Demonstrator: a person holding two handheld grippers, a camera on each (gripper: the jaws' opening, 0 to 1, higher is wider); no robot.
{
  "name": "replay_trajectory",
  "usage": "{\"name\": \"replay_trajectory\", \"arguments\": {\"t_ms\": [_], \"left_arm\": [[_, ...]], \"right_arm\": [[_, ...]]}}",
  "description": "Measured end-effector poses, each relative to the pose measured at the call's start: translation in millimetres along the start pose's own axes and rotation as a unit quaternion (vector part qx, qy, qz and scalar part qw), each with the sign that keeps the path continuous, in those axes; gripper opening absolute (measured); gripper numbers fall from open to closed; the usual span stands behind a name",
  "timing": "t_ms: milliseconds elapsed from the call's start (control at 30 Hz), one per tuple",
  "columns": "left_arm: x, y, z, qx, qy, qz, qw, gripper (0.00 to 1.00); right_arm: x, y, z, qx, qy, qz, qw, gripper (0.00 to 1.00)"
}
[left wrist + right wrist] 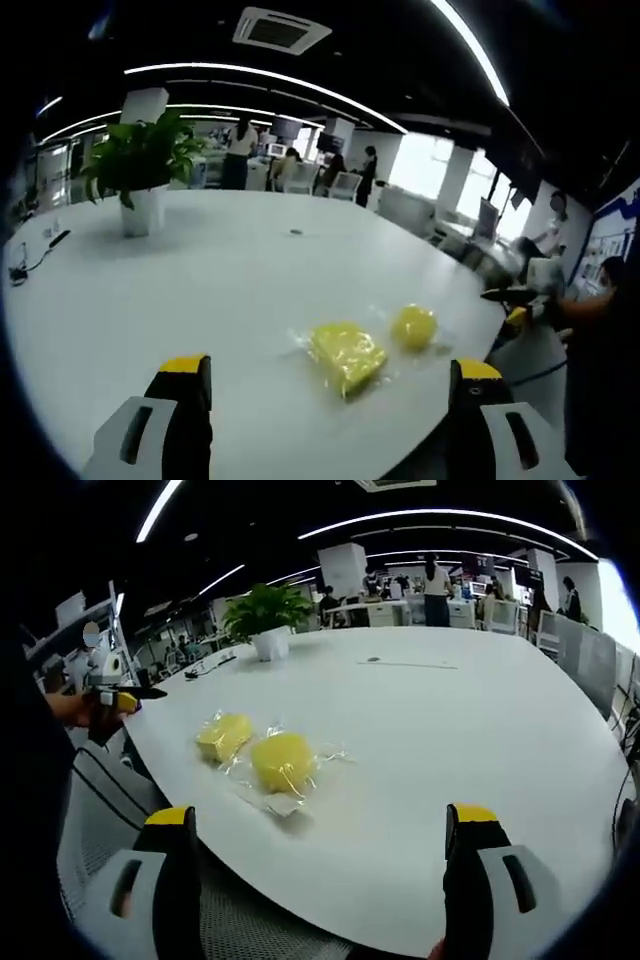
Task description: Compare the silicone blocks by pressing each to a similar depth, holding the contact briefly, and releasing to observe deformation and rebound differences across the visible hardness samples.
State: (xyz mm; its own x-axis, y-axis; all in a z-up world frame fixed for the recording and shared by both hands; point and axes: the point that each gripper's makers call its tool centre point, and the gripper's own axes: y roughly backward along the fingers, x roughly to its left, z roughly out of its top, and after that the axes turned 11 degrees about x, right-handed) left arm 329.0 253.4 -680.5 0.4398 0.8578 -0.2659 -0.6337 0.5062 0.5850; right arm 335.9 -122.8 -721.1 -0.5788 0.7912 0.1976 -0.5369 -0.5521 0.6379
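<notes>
In the left gripper view, a potted plant (pixel 143 165) is standing at the upper left on a large white table (pixel 200 290), with people sitting and standing at desks behind it. Low in the frame, the left gripper (pixel 330 385) is hovering with its yellow-tipped jaws spread wide apart and holding nothing. Between and just above them, a blocky yellow silicone sample (pixel 346 353) is lying in clear wrap, and a rounder yellow silicone sample (pixel 413 326), also wrapped, is resting just to its right near the table edge. At the far right, a person's hand is holding another yellow-tipped tool beyond the table.

In the right gripper view, that hand and tool are showing at the left edge. The blocky sample (pixel 224 736) is lying left of center, the rounder one (pixel 283 762) just beside it, their wrappers touching. The plant (pixel 266 615) is standing above them. The right gripper (pixel 320 865) is waiting at the bottom, jaws wide apart, empty.
</notes>
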Motion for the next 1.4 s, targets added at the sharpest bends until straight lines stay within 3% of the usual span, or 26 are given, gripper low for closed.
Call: {"name": "replay_trajectory", "arguments": {"t_ms": [500, 900, 1400], "left_arm": [[1.6, -4.1, -11.5, 0.006, 0.022, -0.002, 0.9997, 1.0], [11.7, -2.3, -10.1, 0.01, 0.027, 0.011, 0.9995, 0.98], [16.2, -6.5, -7.3, 0.02, 0.043, -0.002, 0.9989, 1.0]], "right_arm": [[-6.1, 4.2, -1.4, -0.005, -0.008, -0.006, 0.9999, 0.97], [-4.3, 4.8, -6.0, 0.004, -0.011, -0.002, 0.9999, 0.97], [-9.6, 5.0, 4.2, -0.002, -0.021, 0.0, 0.9998, 0.97]]}}
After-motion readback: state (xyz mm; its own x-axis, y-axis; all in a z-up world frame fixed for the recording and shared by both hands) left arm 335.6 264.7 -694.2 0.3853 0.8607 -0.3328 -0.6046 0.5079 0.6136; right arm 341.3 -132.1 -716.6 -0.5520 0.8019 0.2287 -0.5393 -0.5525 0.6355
